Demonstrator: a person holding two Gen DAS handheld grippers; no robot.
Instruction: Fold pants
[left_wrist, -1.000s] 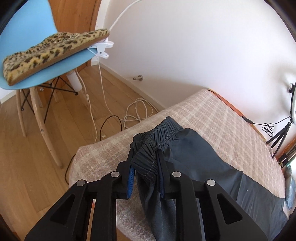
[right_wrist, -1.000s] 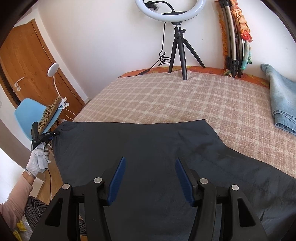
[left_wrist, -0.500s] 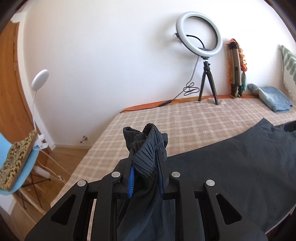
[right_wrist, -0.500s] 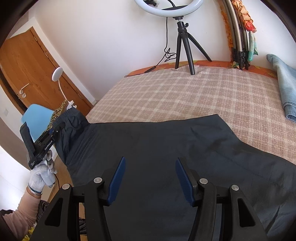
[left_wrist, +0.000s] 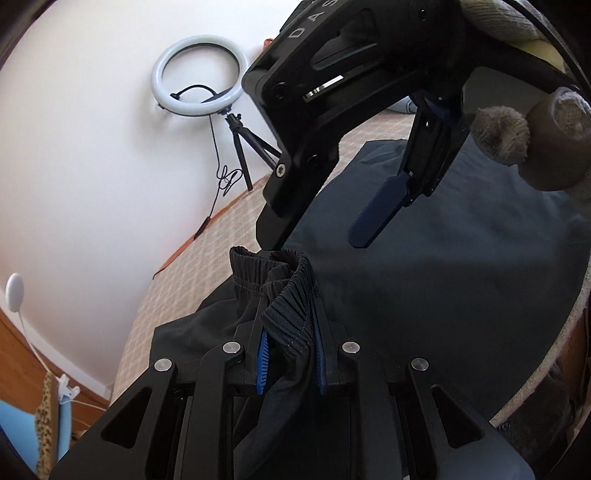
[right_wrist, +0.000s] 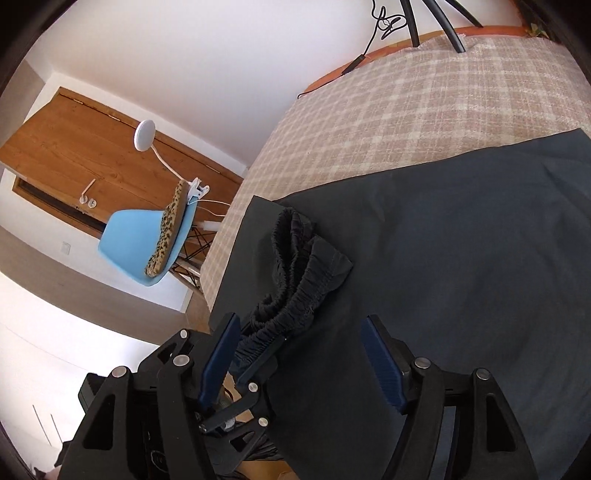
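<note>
Dark grey pants (right_wrist: 443, 258) lie spread on a plaid-covered bed (right_wrist: 388, 122). My left gripper (left_wrist: 290, 332) is shut on their bunched elastic waistband (left_wrist: 288, 314) and holds it lifted over the flat fabric. My right gripper (right_wrist: 299, 354) hovers just above, its jaws opening. The waistband (right_wrist: 306, 266) and the left gripper's tip lie between its blue pads (right_wrist: 380, 362), but the pads do not press on them. In the left wrist view the right gripper fills the top, one blue pad (left_wrist: 376, 214) pointing down at the pants (left_wrist: 461, 258). A gloved hand (left_wrist: 498, 136) holds it.
A ring light on a tripod (left_wrist: 199, 70) stands at the bed's far edge by the white wall. A blue chair (right_wrist: 133, 240) with a leopard-print cushion (right_wrist: 166, 232), a clip lamp (right_wrist: 146, 133) and a wooden door (right_wrist: 74, 147) are beyond the bed's left edge.
My left gripper rolled and carried the waistband across over the spread pants, up to the right gripper. The right gripper dropped lower and its jaws spread wider.
</note>
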